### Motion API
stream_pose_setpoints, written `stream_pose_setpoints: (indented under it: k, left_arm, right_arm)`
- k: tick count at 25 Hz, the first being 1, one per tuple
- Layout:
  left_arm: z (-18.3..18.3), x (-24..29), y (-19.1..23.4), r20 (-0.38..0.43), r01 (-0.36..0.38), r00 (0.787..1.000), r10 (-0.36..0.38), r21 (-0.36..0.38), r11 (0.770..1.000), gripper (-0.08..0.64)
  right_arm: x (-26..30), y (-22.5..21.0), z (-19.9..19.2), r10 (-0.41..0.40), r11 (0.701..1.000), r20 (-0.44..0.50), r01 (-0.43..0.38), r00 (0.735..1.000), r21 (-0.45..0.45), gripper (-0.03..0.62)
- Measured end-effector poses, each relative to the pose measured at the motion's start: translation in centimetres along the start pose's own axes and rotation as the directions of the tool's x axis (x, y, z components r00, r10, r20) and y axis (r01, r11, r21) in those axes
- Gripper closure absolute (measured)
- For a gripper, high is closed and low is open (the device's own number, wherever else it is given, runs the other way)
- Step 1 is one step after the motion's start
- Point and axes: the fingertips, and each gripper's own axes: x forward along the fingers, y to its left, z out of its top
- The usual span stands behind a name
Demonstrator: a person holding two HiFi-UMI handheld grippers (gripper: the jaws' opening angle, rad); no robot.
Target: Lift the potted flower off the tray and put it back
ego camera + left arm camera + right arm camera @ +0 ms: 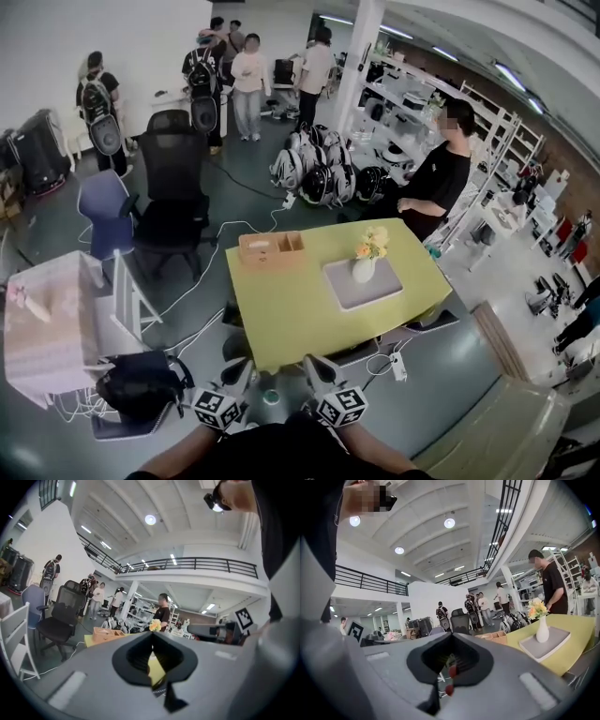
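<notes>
A white pot of yellow flowers stands upright on a grey tray on the yellow-green table. Both grippers hover short of the table's near edge, well away from the pot. My left gripper and my right gripper both have their jaws together with nothing in them. From the left gripper the flowers peek just over the jaw tips. From the right gripper the pot and tray lie far off to the right.
A wooden box sits at the table's far left corner. A person in a black shirt stands behind the table. A black office chair, a covered side table, a black bag and floor cables with a power strip surround it.
</notes>
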Motion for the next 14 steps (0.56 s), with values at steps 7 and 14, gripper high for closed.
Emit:
stream_pose_setpoints:
  k: [7,14]
  left_arm:
    - [-0.2,-0.5,0.0,0.002,0.006,1.000,-0.006,0.003,1.000,0.554]
    - [-0.3,-0.5,-0.9,0.000,0.005,1.000,-0.005,0.005,1.000,0.554]
  right_arm:
    - [-0.3,1.3,-0.6,0.014,1.000,-0.005,-0.014,1.000,-0.028,0.588]
    - [-1.4,0.9,-0.6,0.002,1.000,-0.010,-0.002,1.000,-0.028,0.589]
